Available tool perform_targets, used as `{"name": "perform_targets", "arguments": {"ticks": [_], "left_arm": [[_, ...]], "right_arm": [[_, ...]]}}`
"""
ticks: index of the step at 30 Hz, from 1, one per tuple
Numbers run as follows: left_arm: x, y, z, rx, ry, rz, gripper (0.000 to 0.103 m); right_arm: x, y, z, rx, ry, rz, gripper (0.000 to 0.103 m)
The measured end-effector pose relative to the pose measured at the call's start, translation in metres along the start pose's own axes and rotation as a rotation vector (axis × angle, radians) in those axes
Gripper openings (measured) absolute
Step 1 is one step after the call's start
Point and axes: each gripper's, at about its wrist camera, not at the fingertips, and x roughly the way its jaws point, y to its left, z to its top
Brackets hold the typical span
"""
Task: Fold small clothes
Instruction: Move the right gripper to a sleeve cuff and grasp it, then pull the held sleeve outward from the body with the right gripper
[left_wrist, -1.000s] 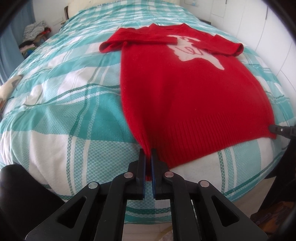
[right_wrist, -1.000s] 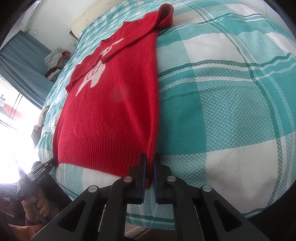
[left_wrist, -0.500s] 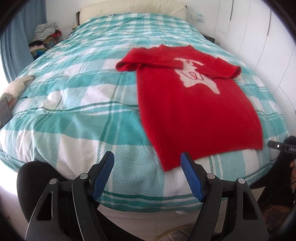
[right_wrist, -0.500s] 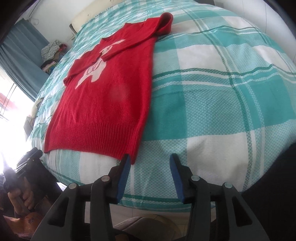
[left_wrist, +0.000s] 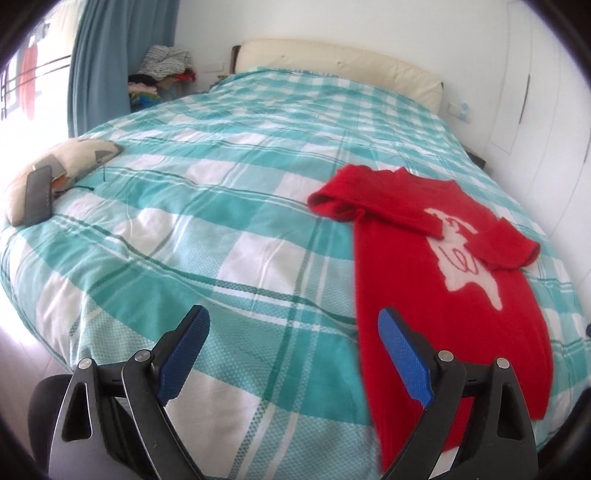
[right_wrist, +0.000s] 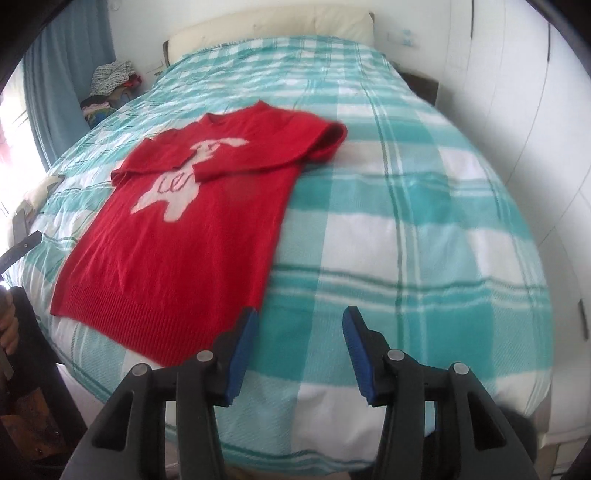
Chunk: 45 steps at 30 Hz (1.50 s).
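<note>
A small red sweater (left_wrist: 436, 295) (right_wrist: 177, 258) with a white animal figure lies flat on the teal-and-white checked bed cover (left_wrist: 221, 206) (right_wrist: 424, 206), both sleeves folded across its chest, hem toward me. My left gripper (left_wrist: 293, 328) hovers above the cover just left of the sweater's left edge; its jaws are opening wide, with nothing between them. My right gripper (right_wrist: 299, 319) hangs over the sweater's lower right hem corner; its jaws are opening, also with nothing between them. The left gripper's tip (right_wrist: 22, 245) shows at the right wrist view's left edge.
A cream cushion (left_wrist: 59, 162) with a dark phone-like slab (left_wrist: 37, 195) lies at the bed's left edge. A pile of clothes (left_wrist: 162, 74) sits by the blue curtain (left_wrist: 118, 55). A cream headboard (left_wrist: 332, 62) and white wardrobe doors (left_wrist: 535, 92) border the bed.
Both grippers let go of the sweater's hem corners, opened and lifted away from the bed. The hem now lies flat on the cover. Both views tilted up toward the headboard.
</note>
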Motion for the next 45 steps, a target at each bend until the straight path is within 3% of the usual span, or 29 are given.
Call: {"name": "perform_targets", "arguments": {"ticks": [1, 3, 6, 10, 15, 17, 18, 20, 24, 27, 30, 34, 45], "left_arm": [[0.006, 0.005, -0.002, -0.017, 0.019, 0.017, 0.094], [0.011, 0.013, -0.002, -0.059, 0.049, 0.012, 0.094], [0.01, 0.02, 0.0, -0.088, 0.027, 0.036, 0.094], [0.015, 0.022, 0.0, -0.104, 0.038, 0.049, 0.094], [0.018, 0.019, -0.001, -0.082, 0.051, 0.062, 0.094], [0.02, 0.019, -0.001, -0.075, 0.063, 0.063, 0.094], [0.021, 0.019, -0.002, -0.074, 0.069, 0.062, 0.094], [0.023, 0.019, -0.002, -0.076, 0.079, 0.053, 0.094], [0.026, 0.02, -0.002, -0.092, 0.095, 0.038, 0.094], [0.027, 0.021, -0.003, -0.1, 0.097, 0.041, 0.094], [0.028, 0.02, -0.003, -0.1, 0.1, 0.048, 0.094], [0.03, 0.019, -0.005, -0.091, 0.106, 0.062, 0.094], [0.031, 0.019, -0.008, -0.078, 0.111, 0.087, 0.094]], "right_arm": [[0.001, 0.003, 0.015, -0.058, -0.035, -0.038, 0.059], [0.014, 0.013, 0.045, -0.157, -0.075, -0.058, 0.062], [0.047, 0.039, 0.084, -0.268, -0.088, 0.083, 0.062], [0.111, 0.09, 0.118, -0.364, -0.014, 0.26, 0.062], [0.186, 0.135, 0.121, -0.437, 0.095, 0.298, 0.061], [0.198, 0.13, 0.12, -0.405, 0.107, 0.277, 0.035], [0.196, 0.118, 0.125, -0.358, 0.1, 0.274, 0.01], [0.179, 0.079, 0.137, -0.23, 0.045, 0.288, 0.008], [0.133, -0.052, 0.154, 0.064, -0.1, 0.151, 0.008], [0.098, -0.162, 0.14, 0.332, -0.182, 0.011, 0.008], [0.081, -0.237, 0.111, 0.526, -0.19, -0.06, 0.008], [0.087, -0.275, 0.071, 0.66, -0.143, -0.051, 0.008], [0.099, -0.309, -0.024, 1.024, -0.142, -0.012, 0.008]]}}
